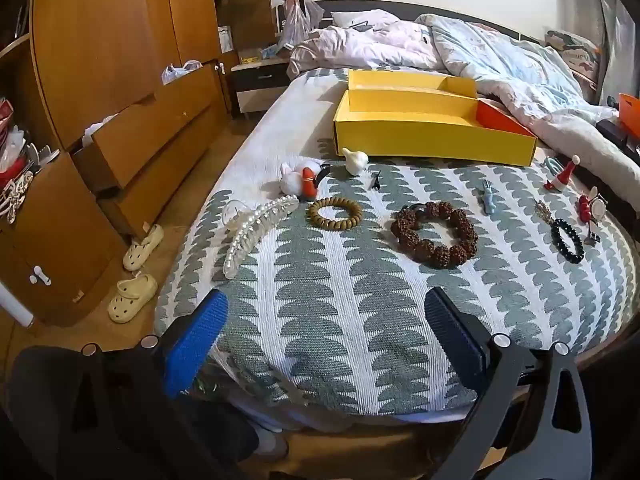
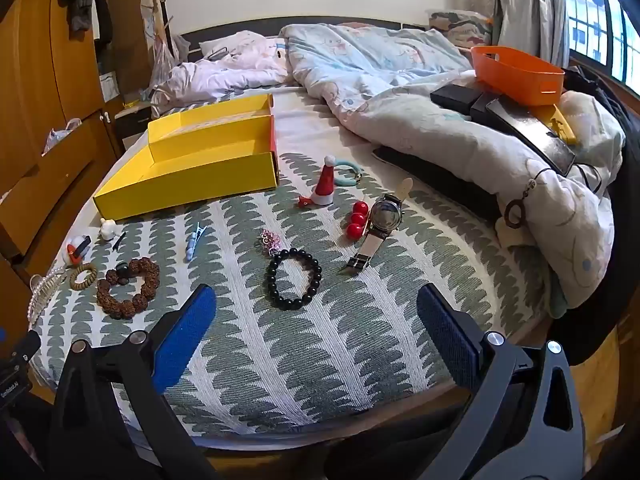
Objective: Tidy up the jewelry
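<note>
Meanwhile, left claw (image 1: 326, 322) and right claw (image 2: 316, 316) both gape empty over bed's near edge; bracelets, black bead bracelet (image 2: 295, 278), watch (image 2: 380, 224) lie mid-bed; yellow box (image 1: 432, 124) beyond.

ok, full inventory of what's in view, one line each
box: 1, yellow, empty, bed middle
rough bead bracelet: 1, brown, bed front
black bead bracelet: 1, black, right of the brown one
ring bracelet: 1, tan, left of the brown one
hair claw: 1, pearl-white, bed's left edge
watch: 1, silver, right side
red balls: 3, beside watch
santa hat: 1, red-white, near box
clip: 1, pale blue
basket: 1, orange, on duvet
left tool: open, empty
right tool: open, empty
</note>
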Available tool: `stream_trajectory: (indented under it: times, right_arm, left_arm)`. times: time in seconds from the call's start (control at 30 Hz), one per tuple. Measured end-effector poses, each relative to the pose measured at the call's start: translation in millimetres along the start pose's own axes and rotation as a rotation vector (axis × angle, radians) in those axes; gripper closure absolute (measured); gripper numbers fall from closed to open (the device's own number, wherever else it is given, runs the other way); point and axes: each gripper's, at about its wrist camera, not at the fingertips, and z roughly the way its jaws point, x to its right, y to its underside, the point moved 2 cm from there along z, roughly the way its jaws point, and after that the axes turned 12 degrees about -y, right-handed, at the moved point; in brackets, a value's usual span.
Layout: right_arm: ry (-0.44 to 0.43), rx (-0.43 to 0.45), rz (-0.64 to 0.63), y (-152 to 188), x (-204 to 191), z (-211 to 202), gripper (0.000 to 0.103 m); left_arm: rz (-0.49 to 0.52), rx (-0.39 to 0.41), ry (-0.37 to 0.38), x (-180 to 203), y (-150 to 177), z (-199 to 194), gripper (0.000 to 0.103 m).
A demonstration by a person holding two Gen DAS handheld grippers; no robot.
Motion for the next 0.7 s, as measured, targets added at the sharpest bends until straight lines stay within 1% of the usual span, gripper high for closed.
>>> stream_trajectory:
  times: [0.1, 0.17, 0.2, 0.23, 0.3, 0.33, 0.5, 0.7]
  right_arm:
    - [0.0, 0.004, -0.002, -0.4, 0.3, 0.5, 0.003]
    - [-0.001, 0.001, -0.004, -0.3, 0.1, 1.5, 0.003]
    - [0.0, 0.0, -0.006, -0.1, -0.1, 1.9, 0.003]
    - [0.0, 0.0, -0.007, 0.2, -0.2, 2.1, 0.003]
    - [-0.001, 0.003, -0.01, 0.7, -0.5, 1.8, 0.003]
    - [-0.002, -0.011, 0.002, -2.7, 3.1, 4.8, 0.003]
    - [0.0, -0.009, 0.001, -2.3, -1.0, 1.6, 0.003]
    - [-0.006, -0.031, -0.024, 2.1, -4.2, 3.9, 0.003]
  left_arm:
    - [-0.012, -0.013, 0.002, -3.6, -0.2, 0.3, 0.006]
    - [-0.013, -0.004, 0.007, -7.8, 0.8, 1.1, 0.006]
    - [-0.002, 0.007, -0.008, -3.9, 2.8, 0.0, 0.006]
    - [-0.006, -0.001, 0.003, -6.3, 1.6, 1.5, 0.006]
    - [-0.003, -0.003, 0.001, -6.5, 2.2, 2.0, 0.006]
    - [-0.004, -0.003, -0.001, -5.3, 3.0, 2.3, 0.006]
    - [-0.001, -0.003, -0.009, -7.9, 0.3, 2.1, 0.005]
    - [0.01, 0.001, -0.008, -5.2, -0.3, -0.1, 0.006]
